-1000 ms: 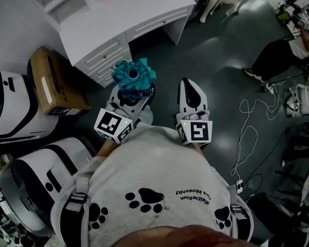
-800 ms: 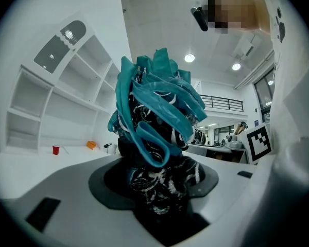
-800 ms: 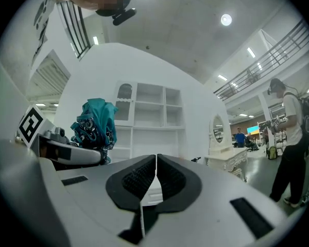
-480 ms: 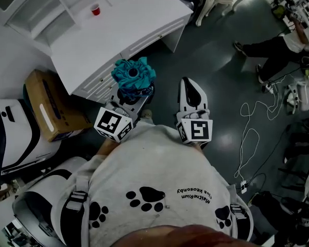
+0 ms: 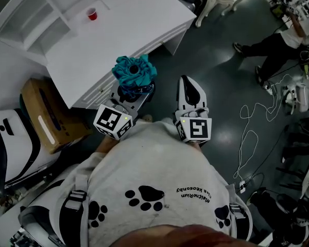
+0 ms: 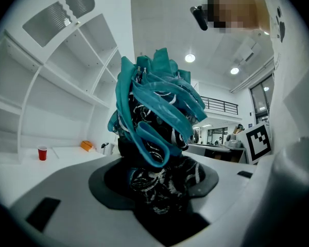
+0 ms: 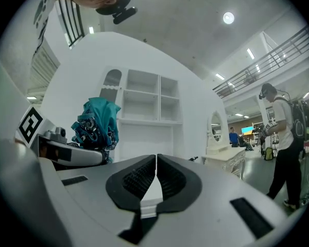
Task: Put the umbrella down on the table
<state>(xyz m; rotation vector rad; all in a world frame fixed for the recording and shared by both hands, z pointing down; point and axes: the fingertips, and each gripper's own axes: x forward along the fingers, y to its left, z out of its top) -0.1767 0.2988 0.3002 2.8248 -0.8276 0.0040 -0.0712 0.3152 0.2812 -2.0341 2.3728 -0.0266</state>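
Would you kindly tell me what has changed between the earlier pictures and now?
The person has walked closer to the white desk. In the head view the desk, the red cup and the cardboard box have slid down the frame. Unchanged: the left claw stays clamped on the teal umbrella, and the right claw stays shut and empty.

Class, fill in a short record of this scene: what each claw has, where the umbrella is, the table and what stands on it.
Left claw: shut on the umbrella
Umbrella: teal and black, folded, held off the table
Right claw: shut, nothing in it
Table: white, with drawers, ahead of the person
On the table: a red cup
Task state: umbrella not yet put down
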